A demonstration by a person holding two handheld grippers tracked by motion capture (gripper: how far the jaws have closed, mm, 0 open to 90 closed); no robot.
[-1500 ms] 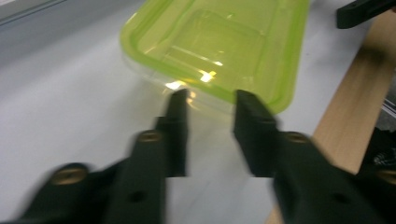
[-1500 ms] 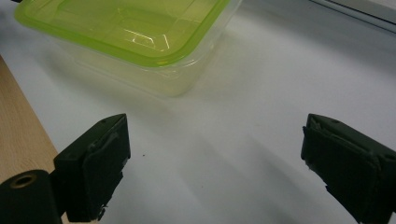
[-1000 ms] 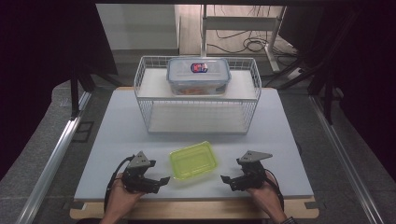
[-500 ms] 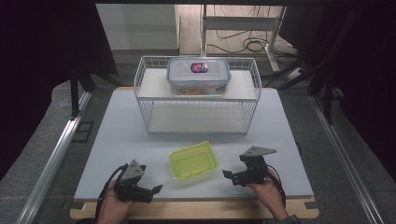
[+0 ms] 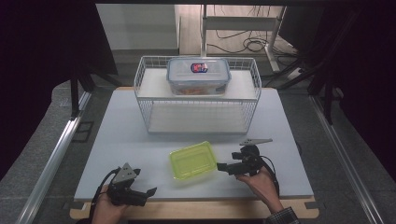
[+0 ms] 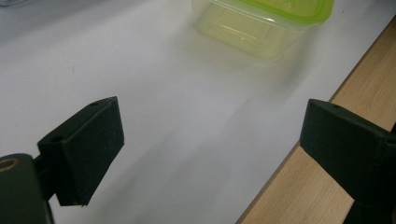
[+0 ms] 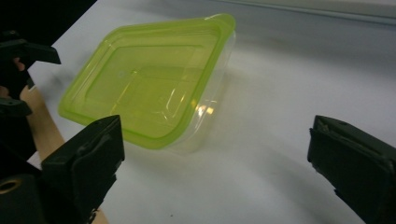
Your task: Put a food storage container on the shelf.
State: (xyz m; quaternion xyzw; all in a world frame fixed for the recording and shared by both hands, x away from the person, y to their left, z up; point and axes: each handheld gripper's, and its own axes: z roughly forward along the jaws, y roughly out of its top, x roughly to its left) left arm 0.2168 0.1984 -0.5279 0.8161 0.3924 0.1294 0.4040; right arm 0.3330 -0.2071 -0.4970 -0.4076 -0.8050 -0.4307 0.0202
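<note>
White table (image 5: 140,135); both tongs (image 5: 150,191) (image 5: 220,166) level, flanking green-lidded container (image 5: 192,159).

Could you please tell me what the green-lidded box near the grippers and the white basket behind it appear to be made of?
The small box with the yellow-green lid looks like plastic: the lid is translucent and glossy with highlights, and the base is clear enough that the table shows through. The white wire basket seems to be metal wire with a white coating, judging by its thin, rigid grid; the coating type is unclear.
</note>
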